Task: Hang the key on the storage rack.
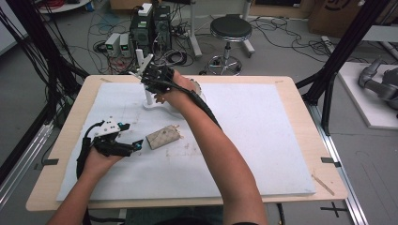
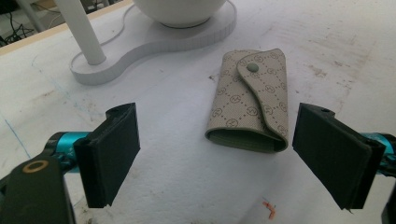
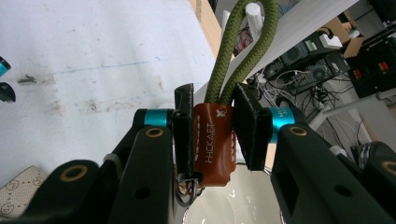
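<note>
A beige patterned key pouch (image 1: 163, 137) (image 2: 247, 100) lies snapped closed on the white mat. My left gripper (image 1: 136, 144) (image 2: 217, 149) rests just left of it in the high view, open, with the pouch's near end between the wide jaws and touching neither pad. My right gripper (image 1: 144, 74) (image 3: 212, 121) is raised at the white post (image 1: 140, 57) (image 3: 254, 11) of a stand, shut on the brown leather tag (image 3: 212, 140) of a green rope loop (image 3: 233, 56). The loop's top reaches the post's tip. A white bowl (image 3: 233, 200) (image 2: 180, 11) sits below.
The stand's white base (image 1: 155, 105) (image 2: 154, 46) sits at the mat's far side. The white mat (image 1: 263, 140) covers most of the wooden table (image 1: 300, 86). Beyond the far edge are a black stool (image 1: 230, 29), computers (image 1: 150, 28) and cables on the floor.
</note>
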`<act>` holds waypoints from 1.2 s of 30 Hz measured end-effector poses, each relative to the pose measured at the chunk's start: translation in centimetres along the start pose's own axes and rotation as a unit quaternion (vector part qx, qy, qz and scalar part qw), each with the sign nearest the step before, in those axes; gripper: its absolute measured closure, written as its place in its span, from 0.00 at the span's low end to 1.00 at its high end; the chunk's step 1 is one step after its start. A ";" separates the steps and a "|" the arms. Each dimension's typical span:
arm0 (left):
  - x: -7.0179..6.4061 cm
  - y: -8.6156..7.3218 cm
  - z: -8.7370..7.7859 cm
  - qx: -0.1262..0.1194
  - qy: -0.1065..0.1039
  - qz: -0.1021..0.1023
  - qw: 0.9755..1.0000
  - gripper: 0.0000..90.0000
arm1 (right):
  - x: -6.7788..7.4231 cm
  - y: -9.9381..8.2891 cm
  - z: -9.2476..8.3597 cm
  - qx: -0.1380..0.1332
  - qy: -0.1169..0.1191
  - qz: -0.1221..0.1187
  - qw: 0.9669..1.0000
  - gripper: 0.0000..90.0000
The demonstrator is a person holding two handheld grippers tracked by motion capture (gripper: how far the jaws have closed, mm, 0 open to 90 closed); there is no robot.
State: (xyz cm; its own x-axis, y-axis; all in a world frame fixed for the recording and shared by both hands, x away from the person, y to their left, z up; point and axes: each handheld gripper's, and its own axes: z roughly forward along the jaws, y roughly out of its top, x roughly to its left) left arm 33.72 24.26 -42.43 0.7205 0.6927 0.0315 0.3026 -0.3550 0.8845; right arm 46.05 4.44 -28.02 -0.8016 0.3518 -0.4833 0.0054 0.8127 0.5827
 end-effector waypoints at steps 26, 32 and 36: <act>-0.2 0.1 0.3 0.005 -0.002 0.003 1.000 0.17 | -2.1 -9.0 -6.3 -0.026 -0.024 0.104 0.994 0.42; 0.0 0.0 0.1 0.006 -0.001 -0.002 1.000 0.17 | -2.9 -13.5 -9.8 -0.051 -0.039 0.151 0.986 0.41; 0.1 0.0 0.2 0.005 0.000 -0.004 1.000 0.17 | -3.1 -15.8 -10.9 -0.052 -0.042 0.174 0.983 0.40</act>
State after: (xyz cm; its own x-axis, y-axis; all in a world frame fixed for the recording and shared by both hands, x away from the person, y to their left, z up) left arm 33.91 24.23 -42.51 0.7178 0.6958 0.0255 0.3138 -0.3561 0.8802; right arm 41.96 -14.52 -28.58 -0.7096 0.6404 -0.2938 0.2051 0.5867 0.7834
